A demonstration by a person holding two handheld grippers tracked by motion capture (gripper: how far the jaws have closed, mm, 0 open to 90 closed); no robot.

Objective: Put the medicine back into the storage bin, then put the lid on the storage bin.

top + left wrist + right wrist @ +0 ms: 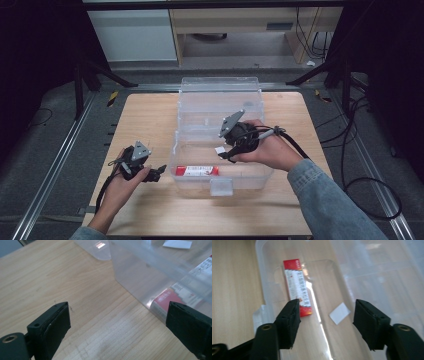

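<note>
My right gripper [226,154] hangs jaws apart, empty, over the clear bin [200,182] holding the red box [201,170]; my left gripper [159,172], jaws apart too, sits beside that bin.

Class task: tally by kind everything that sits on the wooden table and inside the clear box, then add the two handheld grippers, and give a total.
Clear plastic box with open lid: 1
Red and white carton: 1
White paper slip: 1
Grippers: 2, left gripper and right gripper
Total: 5
</note>
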